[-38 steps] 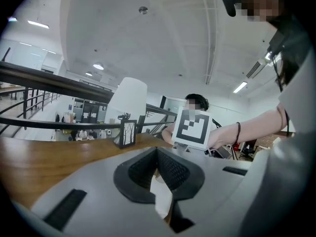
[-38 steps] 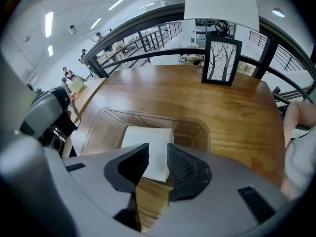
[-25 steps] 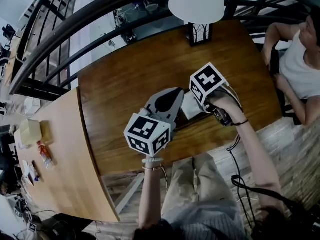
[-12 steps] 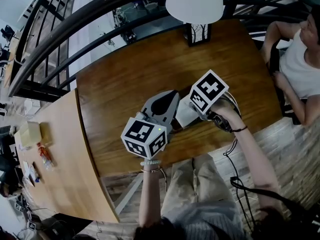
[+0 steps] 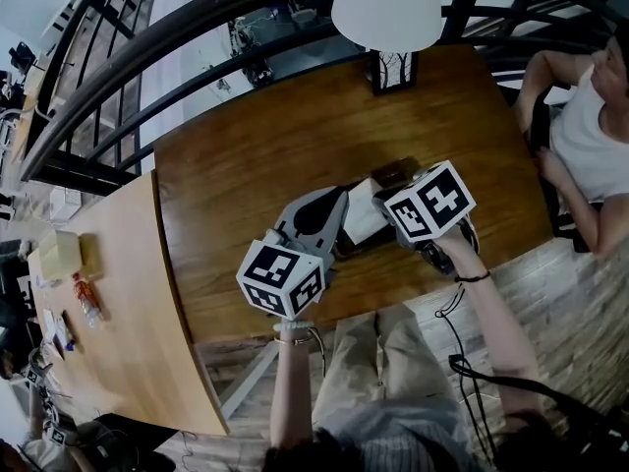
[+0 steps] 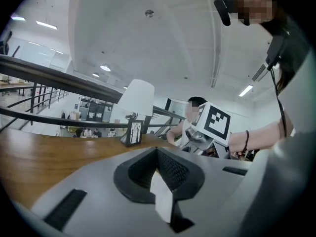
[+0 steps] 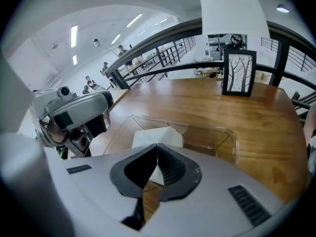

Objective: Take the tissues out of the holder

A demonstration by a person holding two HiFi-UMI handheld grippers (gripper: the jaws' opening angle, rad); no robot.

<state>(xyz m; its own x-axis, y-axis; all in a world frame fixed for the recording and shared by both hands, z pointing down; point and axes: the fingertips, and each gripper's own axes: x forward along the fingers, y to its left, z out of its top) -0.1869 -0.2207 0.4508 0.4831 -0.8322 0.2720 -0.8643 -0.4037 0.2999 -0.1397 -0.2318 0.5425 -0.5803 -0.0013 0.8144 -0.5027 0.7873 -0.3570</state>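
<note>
A stack of white tissues (image 5: 362, 216) lies in a clear plastic holder (image 7: 217, 137) on the dark wooden table (image 5: 246, 155). In the head view the holder (image 5: 398, 173) shows as a darker patch behind the tissues. My left gripper (image 5: 341, 214) meets the tissues from the left. Its jaws are shut, and a white tissue (image 6: 162, 199) is pinched between them in the left gripper view (image 6: 157, 152). My right gripper (image 5: 391, 212) touches them from the right. It (image 7: 158, 147) is shut too, with the tissues (image 7: 157, 135) reaching into its jaws.
A white-shaded lamp (image 5: 385, 3) with a square framed base (image 7: 238, 72) stands at the table's far edge. A person (image 5: 590, 136) sits at the right end. A dark railing (image 5: 147, 57) runs behind. A lighter table (image 5: 118, 313) with small items adjoins on the left.
My right gripper has shifted to the right, which uncovers more of the tissues and the holder behind them. My left gripper has stayed nearly in place.
</note>
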